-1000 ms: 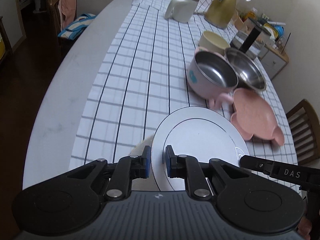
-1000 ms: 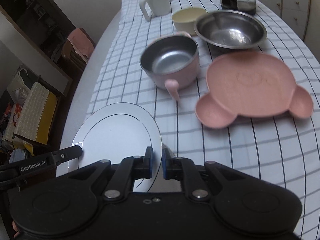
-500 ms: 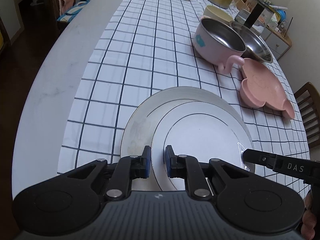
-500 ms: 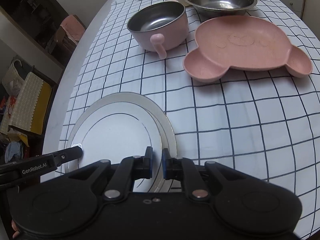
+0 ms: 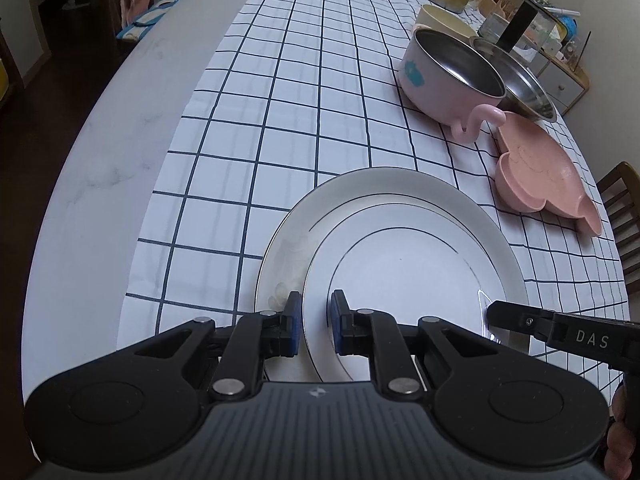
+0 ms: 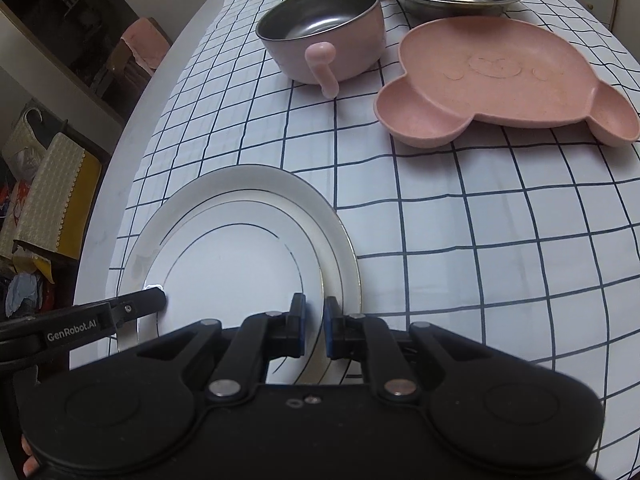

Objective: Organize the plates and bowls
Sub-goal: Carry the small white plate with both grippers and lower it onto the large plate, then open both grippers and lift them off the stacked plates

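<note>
At the desk's near edge, a small white plate [image 5: 400, 280] is held by its rim in the narrow jaws of the left gripper [image 5: 313, 322] and right gripper [image 6: 313, 326], over a larger white plate [image 5: 296, 232]. An uneven release could chip or skew it. Both grippers are pitched steeply down; the pink handled bowl [image 6: 320, 28] and bear-shaped plate [image 6: 504, 80] lie well beyond.
</note>
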Tool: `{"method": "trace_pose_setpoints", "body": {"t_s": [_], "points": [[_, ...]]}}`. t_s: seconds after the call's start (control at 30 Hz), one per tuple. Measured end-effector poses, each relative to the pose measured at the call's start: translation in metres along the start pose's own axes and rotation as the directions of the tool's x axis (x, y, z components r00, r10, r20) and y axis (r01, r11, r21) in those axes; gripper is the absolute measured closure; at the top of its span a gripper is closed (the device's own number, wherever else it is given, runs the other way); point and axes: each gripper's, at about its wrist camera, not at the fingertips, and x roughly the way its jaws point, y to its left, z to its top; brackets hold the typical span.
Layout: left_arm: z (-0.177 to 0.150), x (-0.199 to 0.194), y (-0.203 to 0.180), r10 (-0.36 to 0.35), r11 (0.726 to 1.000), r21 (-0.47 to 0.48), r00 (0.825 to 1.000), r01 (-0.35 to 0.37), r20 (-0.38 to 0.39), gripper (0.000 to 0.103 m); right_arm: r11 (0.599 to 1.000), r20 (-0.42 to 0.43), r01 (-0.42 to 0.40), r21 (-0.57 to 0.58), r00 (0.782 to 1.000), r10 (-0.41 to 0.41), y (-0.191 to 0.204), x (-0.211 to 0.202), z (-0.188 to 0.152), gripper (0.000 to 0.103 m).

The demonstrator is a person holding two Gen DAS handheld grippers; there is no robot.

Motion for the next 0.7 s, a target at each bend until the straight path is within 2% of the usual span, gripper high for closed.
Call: {"method": "trace_pose_setpoints", "body": {"t_s": [0.3, 0.7], "points": [[0.005, 0.001, 0.005, -0.021, 1.000, -0.001, 0.999, 0.021, -0.025, 0.089, 1.000, 0.011, -0.014, 0.021, 1.000, 0.014, -0.004, 0.003, 0.005, 0.093], [0.000, -0.011, 0.006, -0.008, 0.999, 0.035, 1.000, 0.008, -0.003, 0.089, 1.000, 0.007, -0.011, -0.012, 1.000, 0.011, 0.002, 0.009, 0.008, 0.093]]}}
